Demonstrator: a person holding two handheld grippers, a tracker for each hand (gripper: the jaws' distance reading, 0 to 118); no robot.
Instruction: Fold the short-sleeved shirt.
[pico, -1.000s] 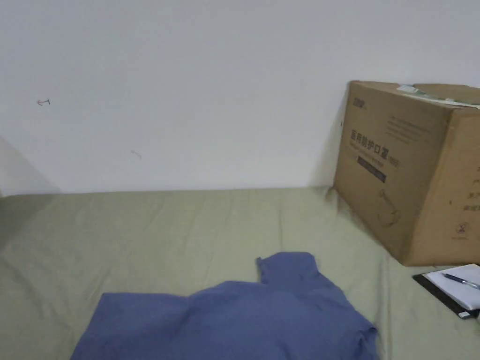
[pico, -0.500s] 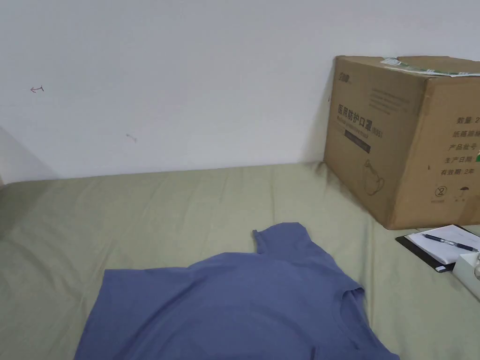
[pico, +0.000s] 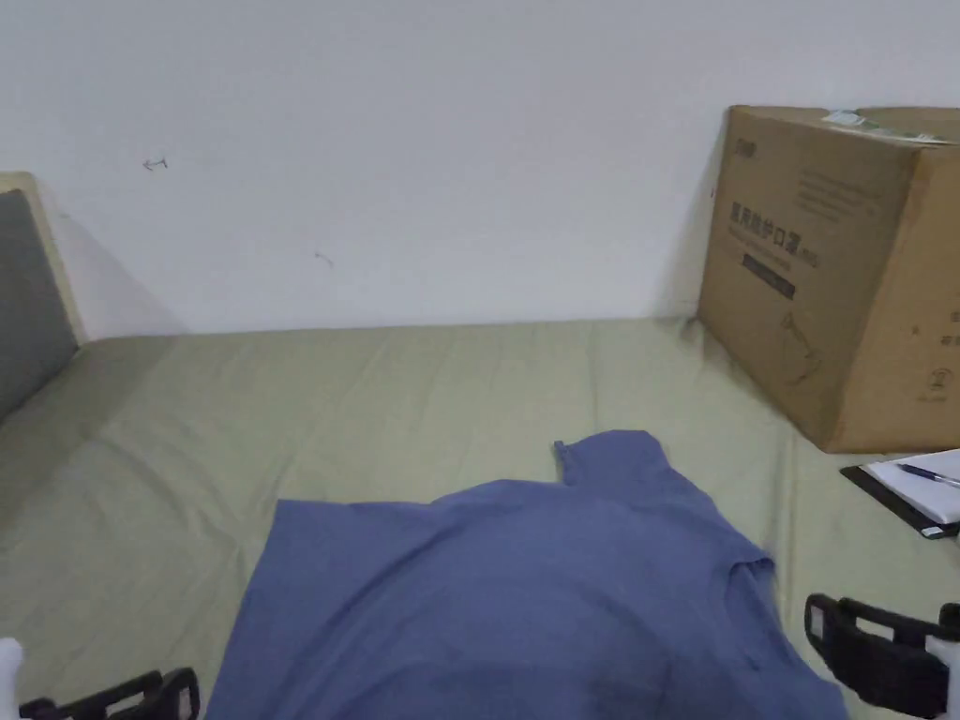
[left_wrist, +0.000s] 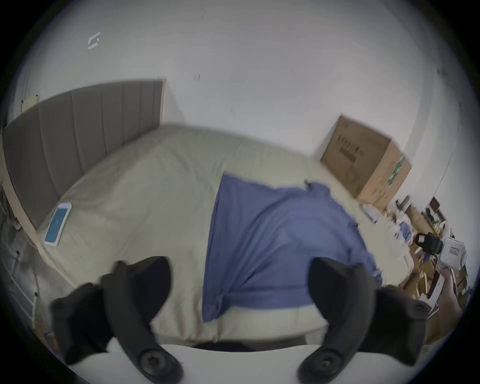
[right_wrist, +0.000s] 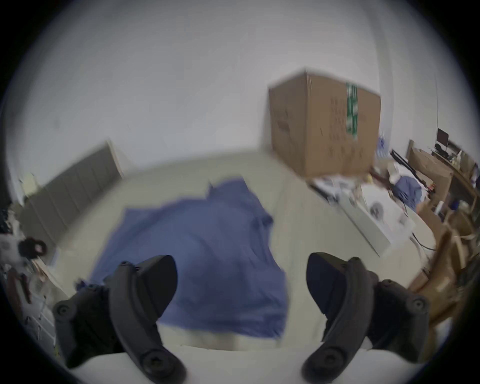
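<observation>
The left gripper (left_wrist: 240, 280) and right gripper (right_wrist: 241, 280) hover with jaws spread wide, gripping nothing, at the near edge of the blue shirt (pico: 525, 600) lying flat on the bed (pico: 375, 394).

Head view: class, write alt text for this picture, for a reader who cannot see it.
A blue short-sleeved shirt lies spread on a green bed sheet, one sleeve pointing toward the white wall. A black gripper sits at each lower corner, the left gripper and the right gripper, neither touching the shirt. A cardboard box stands at the right, with a notepad and pen beside it.
</observation>
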